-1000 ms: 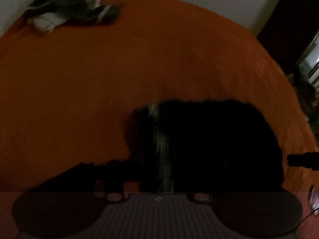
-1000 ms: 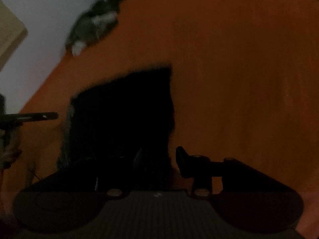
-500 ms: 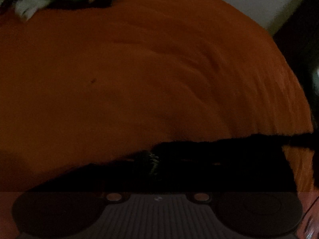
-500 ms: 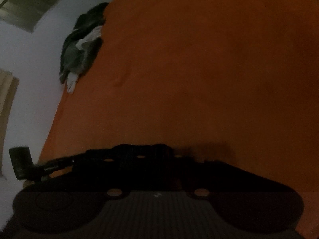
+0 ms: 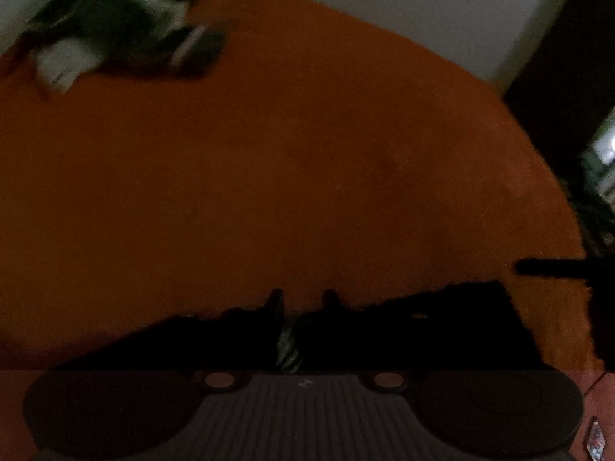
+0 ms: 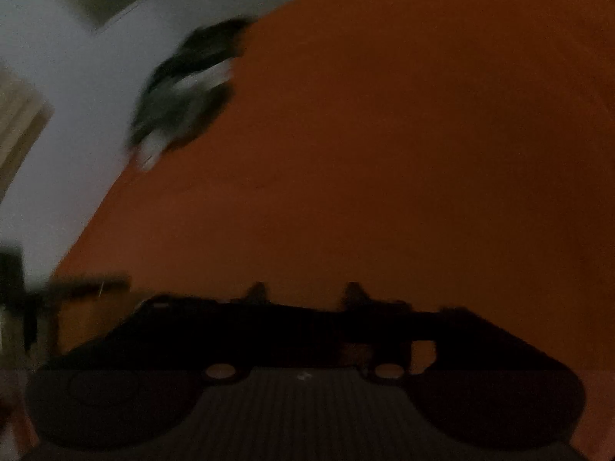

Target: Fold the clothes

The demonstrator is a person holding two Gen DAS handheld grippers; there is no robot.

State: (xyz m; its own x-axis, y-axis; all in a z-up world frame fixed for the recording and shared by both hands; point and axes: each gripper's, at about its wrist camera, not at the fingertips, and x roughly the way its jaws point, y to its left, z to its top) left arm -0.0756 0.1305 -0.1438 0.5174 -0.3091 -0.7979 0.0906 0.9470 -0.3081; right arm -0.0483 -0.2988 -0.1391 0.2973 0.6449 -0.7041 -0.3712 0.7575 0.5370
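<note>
**Jaws part over the black garment**

Near the orange bedspread's (image 5: 307, 153) front edge, we hold both grippers low. Our left gripper (image 5: 301, 299) and right gripper (image 6: 305, 294) have just been opening, apparently releasing the black garment (image 5: 442, 330) beneath them. Unfolded clothes (image 5: 115, 30) wait at the spread's far corner.

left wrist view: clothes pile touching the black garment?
No: the pile lies far back on the orange cover, well apart from the black garment.

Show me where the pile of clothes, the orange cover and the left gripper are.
pile of clothes (image 5: 115, 34): left wrist view, dark middle.
orange cover (image 5: 307, 153): left wrist view, bare middle.
left gripper (image 5: 301, 299): left wrist view, between fingertips.
</note>
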